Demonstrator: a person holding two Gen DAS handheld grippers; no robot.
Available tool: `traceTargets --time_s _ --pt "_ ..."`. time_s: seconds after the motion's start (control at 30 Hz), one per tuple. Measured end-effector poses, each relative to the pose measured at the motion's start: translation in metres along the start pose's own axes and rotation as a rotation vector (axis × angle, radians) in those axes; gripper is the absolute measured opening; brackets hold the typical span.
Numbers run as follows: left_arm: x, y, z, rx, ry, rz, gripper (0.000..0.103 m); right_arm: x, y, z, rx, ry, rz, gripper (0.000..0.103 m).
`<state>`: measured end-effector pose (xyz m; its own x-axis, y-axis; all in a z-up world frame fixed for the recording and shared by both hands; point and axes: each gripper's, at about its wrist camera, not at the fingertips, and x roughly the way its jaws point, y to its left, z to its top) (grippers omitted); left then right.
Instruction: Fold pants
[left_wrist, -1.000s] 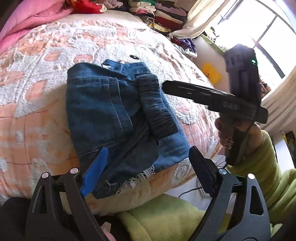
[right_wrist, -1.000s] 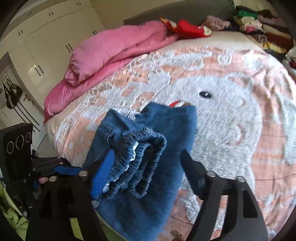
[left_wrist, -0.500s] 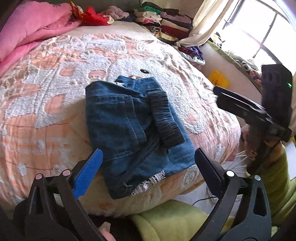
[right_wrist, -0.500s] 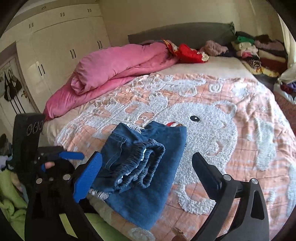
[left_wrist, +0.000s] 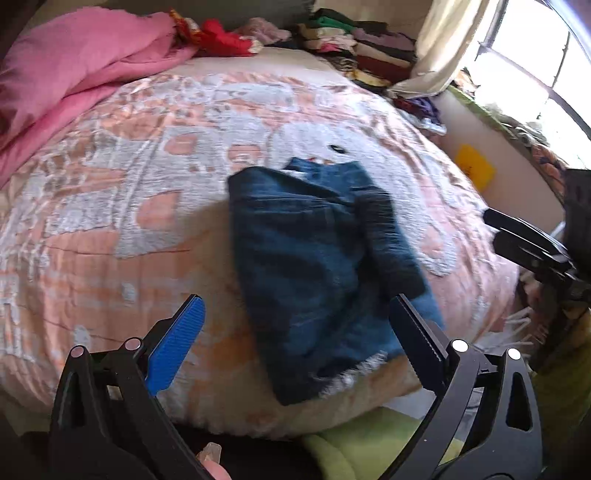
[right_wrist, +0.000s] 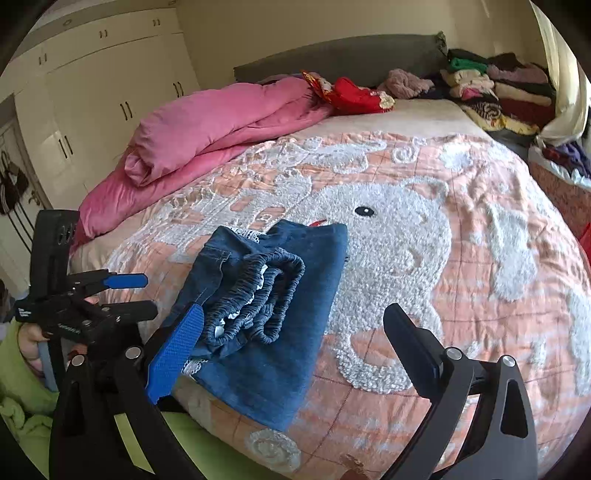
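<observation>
Sunlit and cluttered, the bedroom is filled by a bed under an orange-and-white elephant blanket (right_wrist: 424, 229), with a pink duvet (right_wrist: 207, 125) bunched along the far left and stacks of folded clothes (right_wrist: 491, 88) by the headboard. White cupboards (right_wrist: 103, 92) line the wall behind.

Your folded jeans (right_wrist: 280, 306) lie near the bed's near edge, a compact blue bundle with the gathered elastic waistband (right_wrist: 258, 295) on top and a frayed white hem at the front. In the left wrist view they show blurred (left_wrist: 317, 266), just beyond your fingers.

Your left gripper (left_wrist: 295, 325) is spread as wide as it goes, its jaws having just been opening; nothing sits between them and the jeans lie free past the tips. From the right wrist view you see it off the bed's left side (right_wrist: 125, 295), your hand in a green sleeve (right_wrist: 18, 369) behind it.

Your right gripper (right_wrist: 291, 336) is likewise wide open after just opening, holding nothing; its blue pad (right_wrist: 177, 347) overlaps the bundle's near corner in the picture, though whether they touch cannot be told.
</observation>
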<state>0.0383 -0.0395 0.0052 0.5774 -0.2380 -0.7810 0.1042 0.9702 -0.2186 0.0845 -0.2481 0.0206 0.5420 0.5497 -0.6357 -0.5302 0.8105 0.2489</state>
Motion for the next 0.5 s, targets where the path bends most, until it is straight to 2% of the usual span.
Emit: traceTargets --time_s 0.17,0.3,0.43,0.5 --pt "0.026 0.021 0.006 -0.053 0.042 0.049 0.093 0.033 -0.001 0.004 0.054 0.049 0.024 0.097" --pt "0.045 0.028 0.011 -0.085 0.065 0.016 0.093 0.07 -0.009 0.007 0.088 0.13 -0.017 0.097" --pt "0.066 0.029 0.014 -0.095 0.086 -0.006 0.093 0.106 -0.023 -0.001 0.137 0.222 0.043 0.097" --pt "0.074 0.027 0.015 -0.095 0.088 -0.007 0.093 0.113 -0.027 -0.005 0.162 0.222 0.082 0.097"
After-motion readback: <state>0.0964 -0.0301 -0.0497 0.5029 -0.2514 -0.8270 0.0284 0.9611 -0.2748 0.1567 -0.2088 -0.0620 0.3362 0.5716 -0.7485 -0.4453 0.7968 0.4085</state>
